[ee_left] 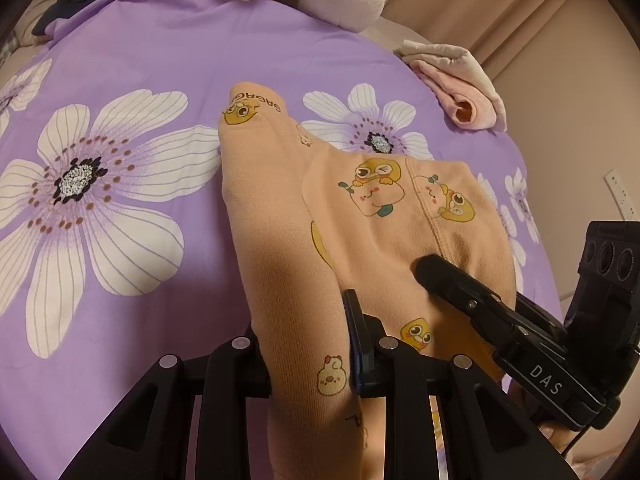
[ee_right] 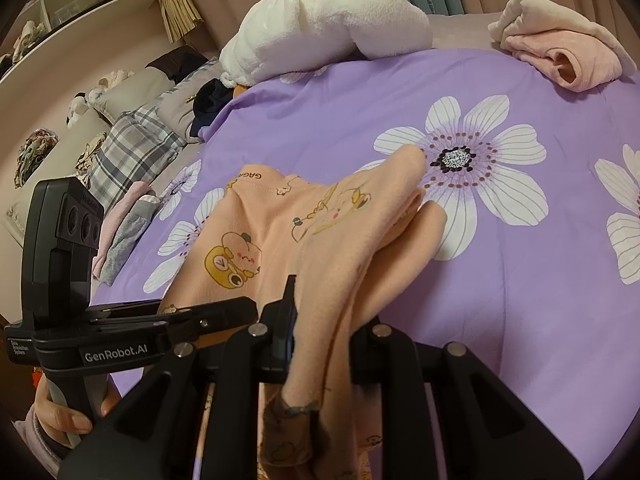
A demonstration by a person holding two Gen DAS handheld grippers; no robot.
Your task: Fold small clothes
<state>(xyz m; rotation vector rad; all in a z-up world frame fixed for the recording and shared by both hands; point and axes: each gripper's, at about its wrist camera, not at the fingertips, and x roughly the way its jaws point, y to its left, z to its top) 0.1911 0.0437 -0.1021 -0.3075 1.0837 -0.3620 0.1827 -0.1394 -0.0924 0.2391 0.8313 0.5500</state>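
Holding up soft peach cartoon-print pajama pants (ee_left: 280, 216) over a smooth purple floral bedsheet (ee_left: 160, 60).
Draping in limp folds, far end resting on the sheet; both matte black grippers clamping the knit fabric, left gripper (ee_left: 308, 336) and right gripper (ee_right: 320, 320); crumpled pink velvety garment (ee_right: 560, 56) lying well apart.

A bed is covered by a purple sheet (ee_right: 320, 104) printed with large white flowers. Near its middle a peach printed garment (ee_left: 260, 184) is partly laid on the sheet. Beyond the garment, at the far edge, a white towel bundle (ee_right: 340, 28) is seen. To the garment's far right, a folded pink garment (ee_right: 560, 56) is laid.
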